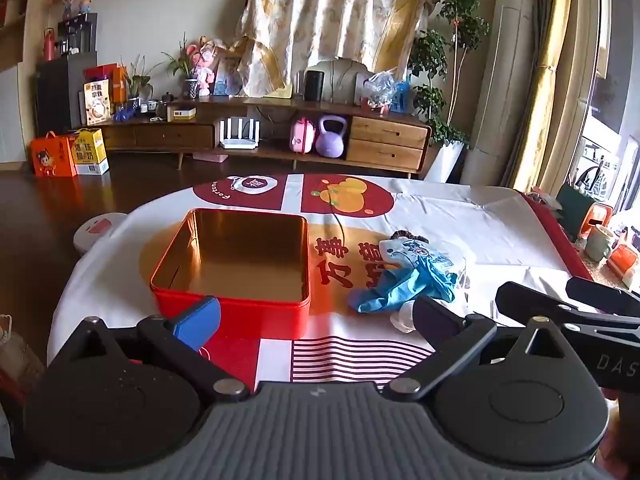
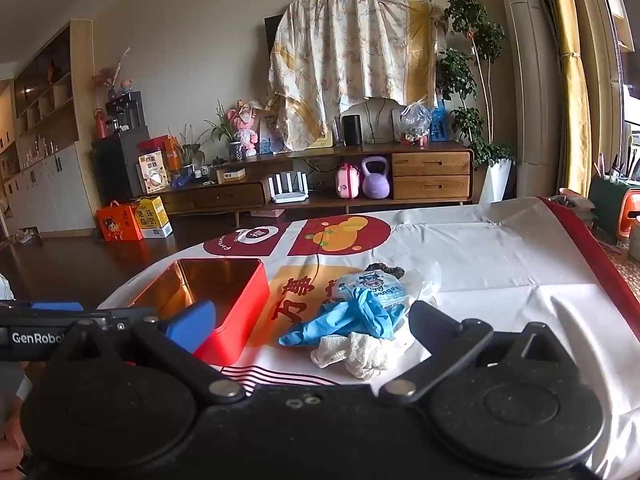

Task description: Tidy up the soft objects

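Observation:
An open red tin box (image 1: pixel 236 268) with a gold inside stands empty on the table; it also shows in the right wrist view (image 2: pixel 216 304). To its right lies a pile of soft things: a blue rubber glove (image 1: pixel 400 286) (image 2: pixel 344 318), a white printed plastic bag (image 1: pixel 428 254) (image 2: pixel 380 286), a dark scrunchie (image 1: pixel 408 235) (image 2: pixel 386 269) and a white cloth (image 2: pixel 354 350). My left gripper (image 1: pixel 316 314) is open, just before the box's near wall. My right gripper (image 2: pixel 312 322) is open, with the glove and cloth between its fingers.
The table wears a white and red printed cloth (image 1: pixel 460 216). The right gripper's body (image 1: pixel 568 304) shows at the right of the left wrist view. Behind is dark floor, a wooden TV bench (image 1: pixel 280 136) and plants (image 1: pixel 444 64). Cups and clutter (image 1: pixel 600 240) lie off the table's right edge.

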The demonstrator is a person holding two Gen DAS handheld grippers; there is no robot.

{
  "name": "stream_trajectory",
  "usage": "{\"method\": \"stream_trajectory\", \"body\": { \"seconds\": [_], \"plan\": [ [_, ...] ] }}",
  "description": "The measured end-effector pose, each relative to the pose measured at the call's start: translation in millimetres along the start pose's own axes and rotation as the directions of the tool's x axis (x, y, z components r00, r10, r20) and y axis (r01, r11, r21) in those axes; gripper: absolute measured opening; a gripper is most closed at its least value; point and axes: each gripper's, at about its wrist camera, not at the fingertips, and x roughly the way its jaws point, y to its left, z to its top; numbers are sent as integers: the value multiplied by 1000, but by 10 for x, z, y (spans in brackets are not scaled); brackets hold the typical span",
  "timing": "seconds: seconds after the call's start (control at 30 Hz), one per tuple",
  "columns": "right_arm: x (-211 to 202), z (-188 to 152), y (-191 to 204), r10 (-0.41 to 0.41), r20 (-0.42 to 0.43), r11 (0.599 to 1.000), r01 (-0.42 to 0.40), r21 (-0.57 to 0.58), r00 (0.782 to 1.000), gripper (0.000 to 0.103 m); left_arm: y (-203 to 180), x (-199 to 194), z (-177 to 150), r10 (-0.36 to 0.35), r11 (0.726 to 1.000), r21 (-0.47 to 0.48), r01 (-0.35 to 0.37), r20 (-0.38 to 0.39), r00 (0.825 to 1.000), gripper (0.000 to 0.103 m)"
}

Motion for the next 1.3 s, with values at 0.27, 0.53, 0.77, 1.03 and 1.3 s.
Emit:
{"method": "stream_trajectory", "body": {
  "seconds": [0.27,0.53,0.77,1.03,1.3],
  "plan": [
    [1,-7,-13,2,-13,1000,-2,2,1000,103,8,33,-2,-5,1000,-7,5,-17,1000,103],
    [-11,-7,-31,5,-12,1000,-5,5,1000,103,23,60,-9,-4,1000,-7,4,-16,1000,103],
    [-32,-7,18,1,-11,1000,-1,3,1000,103,-44,29,-20,3,1000,0,-3,-13,1000,103],
    [-60,70,-159,-11,-23,1000,11,2,1000,103,-52,30,-27,3,1000,-1,-3,-15,1000,103],
    [-81,49,-73,-28,-6,1000,28,4,1000,103,-94,24,-24,-2,1000,3,2,-13,1000,103]
  ]
}}
